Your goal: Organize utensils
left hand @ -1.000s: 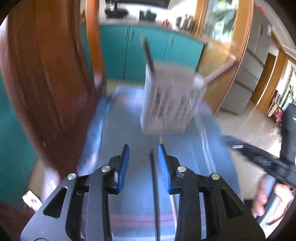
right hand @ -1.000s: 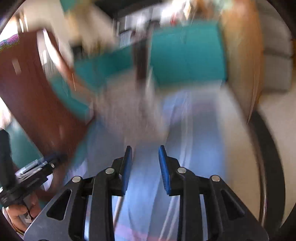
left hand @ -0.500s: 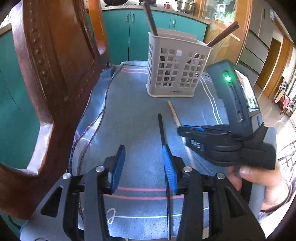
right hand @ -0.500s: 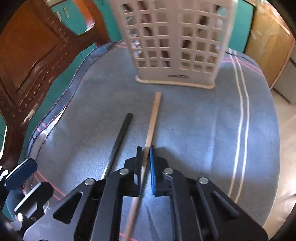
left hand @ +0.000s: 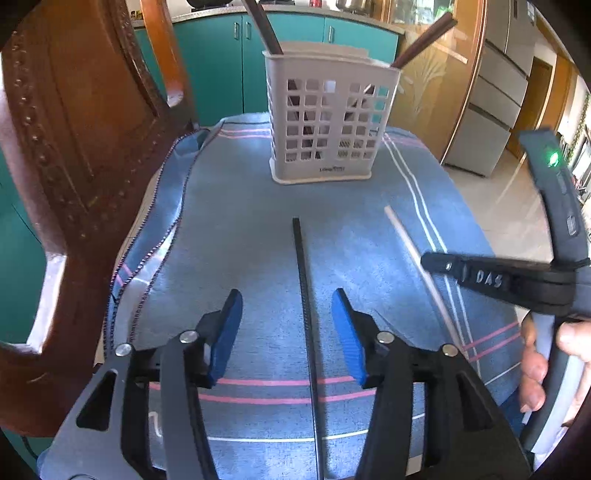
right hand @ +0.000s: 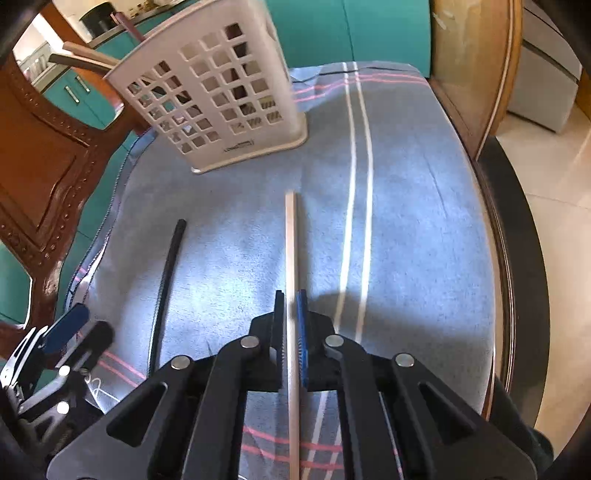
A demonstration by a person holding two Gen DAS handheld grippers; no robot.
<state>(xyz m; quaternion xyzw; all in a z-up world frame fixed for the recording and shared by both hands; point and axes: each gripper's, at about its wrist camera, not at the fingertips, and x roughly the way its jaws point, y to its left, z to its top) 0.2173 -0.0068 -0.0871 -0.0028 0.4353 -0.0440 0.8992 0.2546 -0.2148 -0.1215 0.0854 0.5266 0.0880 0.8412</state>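
Two wrist views of a desk covered by a blue-grey woven cloth (left hand: pixel 240 229) with pink and white stripes. A white perforated plastic utensil holder (left hand: pixel 325 122) stands upright on the cloth at the far side; two dark brown chopsticks (left hand: pixel 264 26) lean out of its top, one to the left and one to the right.

Left wrist view: the left gripper (left hand: pixel 288 332), black with blue-padded fingers (left hand: pixel 227 332), has just been opening and stands with a wide gap. A slender black chopstick (left hand: pixel 301 266) lies flat on the cloth and runs lengthwise through that gap, nearer the right-hand pad, with neither pad pressing on it. Its far end points toward the holder and stops well short of it. At the right edge the right gripper (left hand: pixel 436 260) enters from the side, borne by a person's hand (left hand: pixel 535 362).

Right wrist view: the right gripper (right hand: pixel 291 332) is closed on a pale light-wood chopstick (right hand: pixel 290 251), its two fingers (right hand: pixel 302 332) clamping the stick. The stick extends forward over the cloth, and its far end stops short of the holder. The black chopstick (right hand: pixel 168 269) lies to the left of it, apart and roughly parallel. The left gripper's blue pad (right hand: pixel 66 328) shows at the lower left corner.

A carved reddish-brown wooden chair back (left hand: pixel 74 155) stands beside the desk at the left. Teal cabinet doors (left hand: pixel 218 66) fill the background.
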